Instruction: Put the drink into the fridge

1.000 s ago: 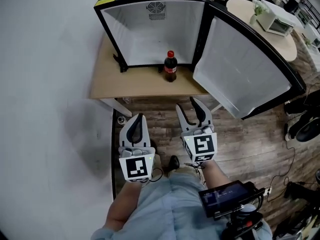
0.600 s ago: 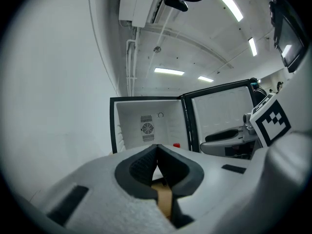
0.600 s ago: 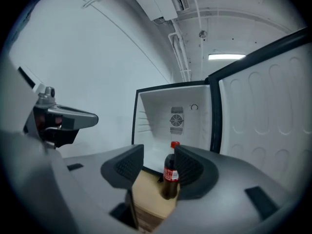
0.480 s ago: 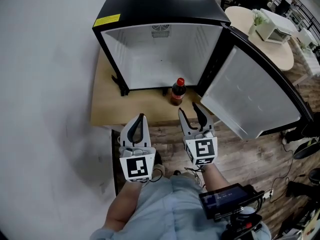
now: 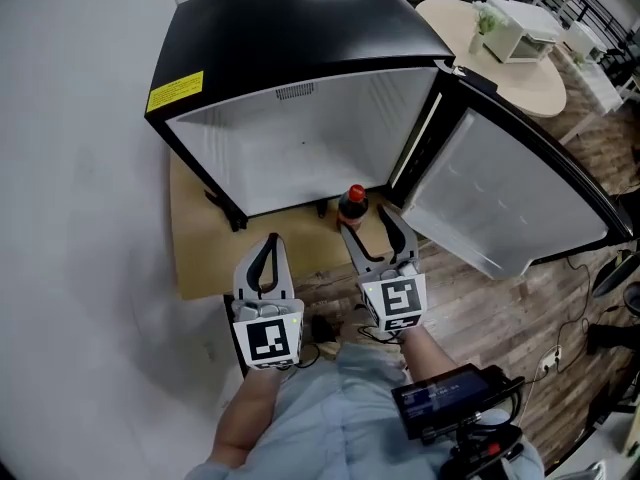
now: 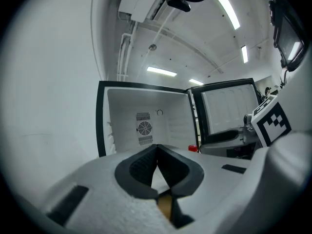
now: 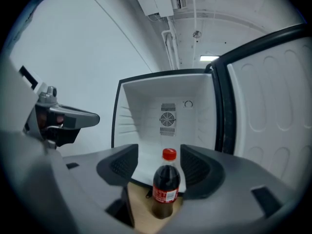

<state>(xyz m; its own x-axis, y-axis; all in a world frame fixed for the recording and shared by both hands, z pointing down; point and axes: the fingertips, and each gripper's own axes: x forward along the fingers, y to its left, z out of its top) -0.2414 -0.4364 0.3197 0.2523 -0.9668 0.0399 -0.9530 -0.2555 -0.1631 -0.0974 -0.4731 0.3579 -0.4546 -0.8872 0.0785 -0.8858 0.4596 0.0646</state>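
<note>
The drink (image 7: pixel 166 189), a dark cola bottle with a red cap, stands upright on the desk (image 5: pixel 205 253) just in front of the fridge (image 5: pixel 300 28), at the corner nearest the open door (image 5: pixel 500 198), so it is not yet inside. My right tool (image 5: pixel 366 222) points at it with its jaws opening. In the right gripper view the bottle sits between them, untouched by either pad and a little nearer the right-hand jaw than the left. That offset is my first worry: if I push in as I am, that jaw could clip the shoulder before the other arrives and tip a tall, narrow bottle over. It stands close to the front of the desk, so a knock might send it rolling off to the wooden floor. Closing too high, on the neck or cap, would probably let it swing or slip during the lift. The bottom edge of the fridge opening looks raised above the desk, so a low carry could catch the base there, and the door close by leaves little room on that side. My left tool (image 5: pixel 272 240) is pressed together with nothing in it, hanging over the desk's front edge, well apart from the bottle.
</note>
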